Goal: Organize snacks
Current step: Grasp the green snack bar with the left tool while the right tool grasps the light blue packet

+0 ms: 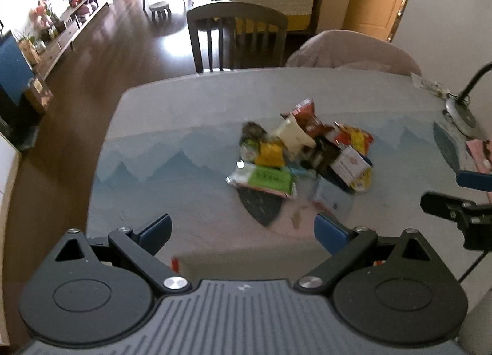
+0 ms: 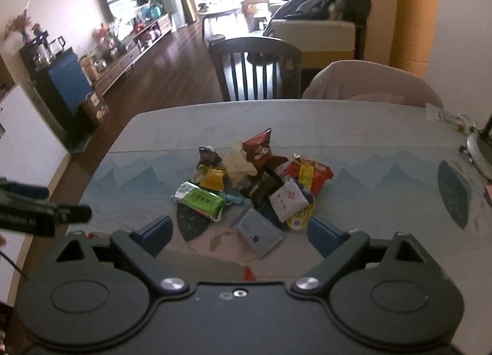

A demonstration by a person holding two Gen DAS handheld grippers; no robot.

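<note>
**A:** Which step does this moment show?

**B:** The approach, judging by the layout. The left tool (image 1: 243, 230) hovers over the near edge of the bench (image 1: 160, 127), blue fingers spread wide with nothing between them. The snack pile (image 1: 303, 155) lies ahead of it and a little to its right, untouched and unsorted. The right tool (image 2: 238, 232) is likewise spread wide and empty; the pile (image 2: 255, 183) sits straight ahead of it, nearer than to the left tool.

**A:** Reading the pile left to right?

**B:** From the right tool's view: green-labelled packet (image 2: 201, 201) at the left front, yellow sachet (image 2: 212, 179) just behind it, cream bag (image 2: 238, 166) and dark red bag (image 2: 259, 152) at the back, grey flat packet (image 2: 259, 233) closest to the tool, white pouch (image 2: 287, 199) and red-and-yellow packet (image 2: 310, 172) to the right.

**A:** What does the next move call for?

**B:** Probably picking one outlying item, such as the grey flat packet or the green one, and closing on its edge without dragging its neighbours; thin wrappers lying flat give little to grip.

**A:** What remains unclear?

**B:** No container or sorting place is visible. Packets overlap, so those beneath are hidden; labels are blurred. Each tool appears only partly at the edge of the other's view.
</note>
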